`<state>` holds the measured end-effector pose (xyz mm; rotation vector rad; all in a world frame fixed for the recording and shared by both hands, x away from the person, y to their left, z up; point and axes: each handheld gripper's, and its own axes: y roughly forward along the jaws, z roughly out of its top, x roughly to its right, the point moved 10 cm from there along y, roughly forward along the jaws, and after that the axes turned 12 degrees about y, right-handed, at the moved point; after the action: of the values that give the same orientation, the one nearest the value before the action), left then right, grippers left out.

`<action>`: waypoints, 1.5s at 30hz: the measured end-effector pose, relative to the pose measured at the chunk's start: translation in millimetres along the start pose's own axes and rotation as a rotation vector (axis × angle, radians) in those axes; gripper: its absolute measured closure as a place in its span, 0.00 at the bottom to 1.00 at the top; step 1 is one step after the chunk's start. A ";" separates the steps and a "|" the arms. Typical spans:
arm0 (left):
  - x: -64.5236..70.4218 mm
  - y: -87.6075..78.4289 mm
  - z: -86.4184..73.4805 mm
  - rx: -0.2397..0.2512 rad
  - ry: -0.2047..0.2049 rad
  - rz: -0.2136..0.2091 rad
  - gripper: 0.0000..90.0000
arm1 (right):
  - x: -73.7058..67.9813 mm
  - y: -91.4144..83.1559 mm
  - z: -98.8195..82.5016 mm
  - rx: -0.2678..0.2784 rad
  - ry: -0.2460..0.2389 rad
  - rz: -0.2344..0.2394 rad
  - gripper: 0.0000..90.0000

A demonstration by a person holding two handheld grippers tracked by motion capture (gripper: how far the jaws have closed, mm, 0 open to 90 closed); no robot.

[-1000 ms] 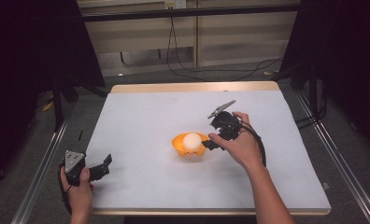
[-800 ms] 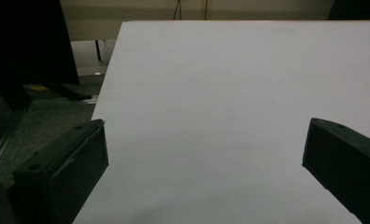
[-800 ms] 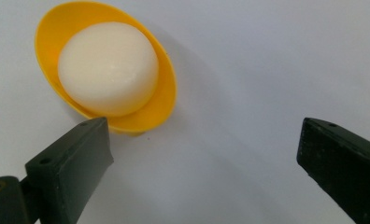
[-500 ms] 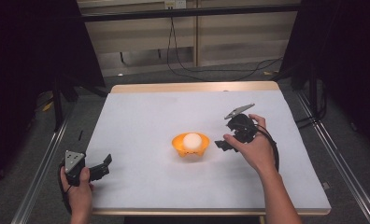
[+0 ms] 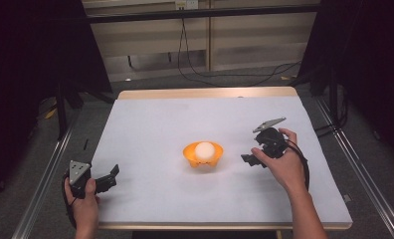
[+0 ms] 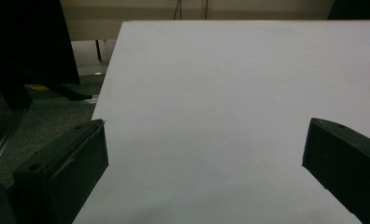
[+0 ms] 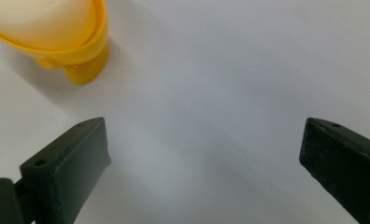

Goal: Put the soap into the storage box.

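An orange bowl (image 5: 203, 158) stands near the middle of the white table (image 5: 150, 129) with a white ball (image 5: 205, 149) in it. In the right gripper view the bowl (image 7: 82, 53) and ball (image 7: 43, 16) sit at the top left. My right gripper (image 5: 249, 159) is open just right of the bowl, nothing between its jaws (image 7: 202, 163). My left gripper (image 5: 108, 178) is open at the table's front left corner, its jaws wide apart over bare table (image 6: 206, 158).
The table's wooden edge (image 5: 205, 92) runs along the back. Metal rails (image 5: 43, 177) flank both sides. Cables (image 5: 225, 74) lie on the floor behind the table. A dark stand (image 6: 33, 51) is left of the table.
My right gripper has drawn back to the right, away from the bowl, and now sits lower near the table. The left gripper has not moved.
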<state>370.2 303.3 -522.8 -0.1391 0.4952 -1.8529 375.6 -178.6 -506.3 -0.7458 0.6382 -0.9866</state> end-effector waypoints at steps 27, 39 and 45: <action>0.0 -0.1 0.0 0.000 0.000 0.001 0.00 | 47.6 -16.9 -60.8 0.086 0.122 -0.043 0.00; -0.4 -0.1 -0.1 0.000 0.001 0.003 0.00 | 68.1 -28.0 -87.8 0.186 0.194 -0.045 0.00; -0.8 -0.1 -0.2 -0.001 0.002 0.003 0.00 | 82.3 -39.9 -101.8 0.235 0.224 -0.060 0.00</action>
<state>370.3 304.1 -522.9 -0.1375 0.4979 -1.8505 312.1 -293.2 -546.2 -0.4529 0.6818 -1.1885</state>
